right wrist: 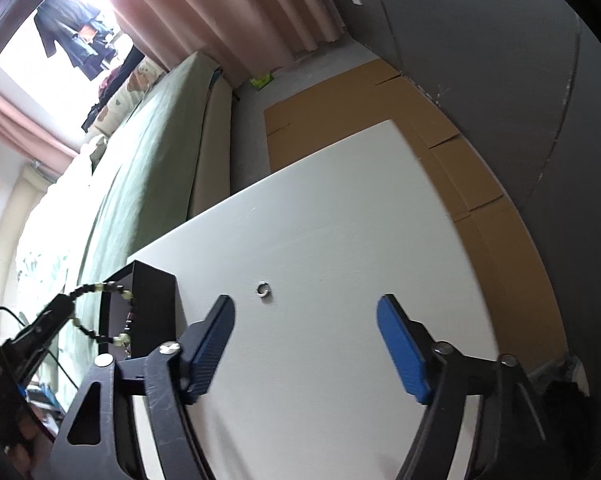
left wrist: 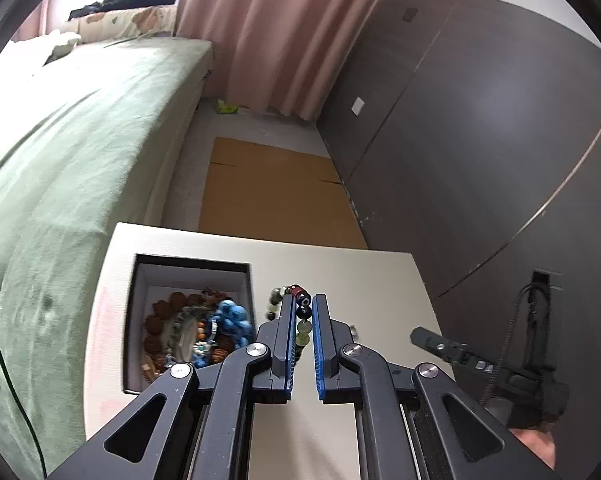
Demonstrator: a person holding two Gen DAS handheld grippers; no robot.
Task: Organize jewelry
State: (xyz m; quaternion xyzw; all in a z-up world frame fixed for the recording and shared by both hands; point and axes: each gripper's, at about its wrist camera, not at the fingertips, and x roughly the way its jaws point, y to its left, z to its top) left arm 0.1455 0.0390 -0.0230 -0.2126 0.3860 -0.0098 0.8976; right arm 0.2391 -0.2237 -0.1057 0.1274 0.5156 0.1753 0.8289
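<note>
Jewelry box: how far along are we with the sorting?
Done: several bracelets already lie in the box. In hand: the left gripper is shut on a beaded bracelet, lifted beside the box. Left: a small ring on the white table, ahead of the open right gripper.

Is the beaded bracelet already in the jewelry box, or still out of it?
Out. The beaded bracelet hangs clamped in the left gripper, beside the open jewelry box, which already holds other bead strings.
</note>
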